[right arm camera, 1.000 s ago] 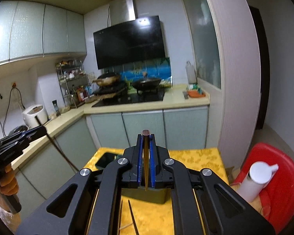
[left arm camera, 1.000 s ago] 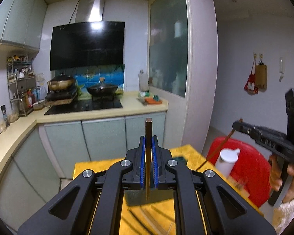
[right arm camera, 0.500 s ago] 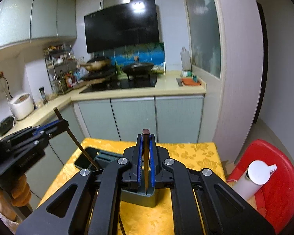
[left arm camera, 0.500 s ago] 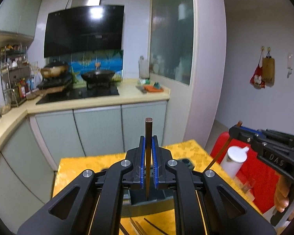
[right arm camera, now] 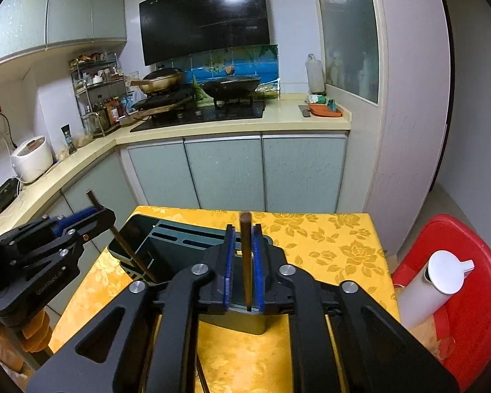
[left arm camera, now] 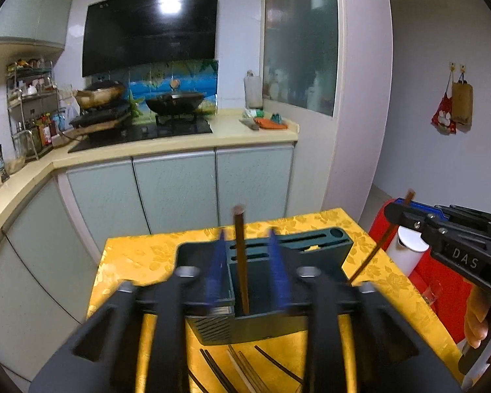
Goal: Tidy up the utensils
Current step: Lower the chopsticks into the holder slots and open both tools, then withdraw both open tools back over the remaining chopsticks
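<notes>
Two handheld grippers reach over a small table point(right arm camera: 327, 239) covered in a yellow flowered cloth, inside a kitchen. In the left wrist view, loose dark chopsticks point(left arm camera: 245, 366) lie on the cloth at the bottom edge, just in front of a dark green utensil holder point(left arm camera: 271, 321) with slots along its top. The left gripper point(left arm camera: 245, 262) is blurred. Its jaws have just been opening, and a brown chopstick point(left arm camera: 240, 262) stands upright between the blue pads with a gap on each side, its lower end down in the holder's open compartment.

In the right wrist view, the right gripper point(right arm camera: 244, 262) has also just been opening its jaws. A second brown chopstick point(right arm camera: 245, 262) stands upright between its blue pads, lower end down at the holder. Whether the right-hand pad touches it cannot be told.

To the right of the table, a white bottle point(right arm camera: 425, 291) rests on a red plastic stool point(right arm camera: 474, 294). Beyond the table stand pale green cabinets under a cream worktop point(right arm camera: 291, 118). On the worktop are a black hob with two woks, a spice rack and a white rice cooker point(right arm camera: 32, 159). A black extractor hood point(right arm camera: 203, 16) hangs above the hob.
</notes>
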A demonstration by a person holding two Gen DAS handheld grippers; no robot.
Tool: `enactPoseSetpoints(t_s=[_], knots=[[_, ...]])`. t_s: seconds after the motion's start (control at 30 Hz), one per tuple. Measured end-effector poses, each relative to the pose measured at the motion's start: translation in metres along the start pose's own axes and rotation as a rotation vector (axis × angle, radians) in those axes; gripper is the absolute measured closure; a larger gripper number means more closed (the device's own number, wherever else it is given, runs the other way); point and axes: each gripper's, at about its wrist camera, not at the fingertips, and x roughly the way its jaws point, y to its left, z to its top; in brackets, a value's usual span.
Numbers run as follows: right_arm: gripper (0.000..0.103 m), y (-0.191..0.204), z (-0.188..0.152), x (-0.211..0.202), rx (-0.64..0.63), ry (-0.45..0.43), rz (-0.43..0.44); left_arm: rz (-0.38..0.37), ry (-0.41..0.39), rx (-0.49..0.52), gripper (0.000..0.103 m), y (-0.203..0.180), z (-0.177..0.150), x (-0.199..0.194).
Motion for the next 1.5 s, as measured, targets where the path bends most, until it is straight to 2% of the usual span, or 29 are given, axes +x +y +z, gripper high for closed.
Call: enactPoseSetpoints(t_s=[0.03, 0.07, 0.23, 0.37, 0.47, 0.6, 0.8, 1.03, 1.23, 1.5], knots=[[0.060, 0.000, 0.000, -0.003, 0.003, -0.012, -0.005, 0.006, -0.016, 0.003, 0.053, 0.000, 0.000, -0.004], [0.050, 0.001, 0.000, -0.008, 0.004, -0.034, -0.017, 0.007, -0.031, 0.006, 0.048, 0.001, 0.000, -0.010], [0.047, 0.008, 0.003, -0.023, -0.023, -0.084, -0.039, 0.011, -0.052, 0.012, 0.035, 0.002, 0.000, -0.027], [0.040, 0.009, 0.004, -0.042, -0.037, -0.138, -0.074, 0.028, -0.075, 0.006, 0.022, 0.006, -0.005, -0.046], [0.036, 0.008, 0.004, -0.062, -0.037, -0.188, -0.092, 0.045, -0.097, 0.008, 0.018, 0.010, -0.011, -0.063], [0.035, 0.007, -0.005, -0.084, -0.049, -0.220, -0.092, 0.065, -0.096, -0.006, 0.016, 0.016, -0.023, -0.081], [0.035, 0.009, -0.038, -0.101, -0.080, -0.213, -0.096, 0.128, -0.094, 0.003, 0.016, 0.019, -0.055, -0.106], [0.035, 0.006, -0.093, -0.104, -0.091, -0.167, -0.114, 0.161, -0.046, 0.007, 0.016, 0.021, -0.101, -0.120], [0.035, 0.004, -0.142, -0.107, -0.090, -0.114, -0.111, 0.158, 0.004, -0.023, 0.016, 0.023, -0.135, -0.130], [0.035, 0.010, -0.192, -0.107, -0.095, -0.056, -0.106, 0.174, 0.064, -0.044, 0.016, 0.023, -0.182, -0.138]])
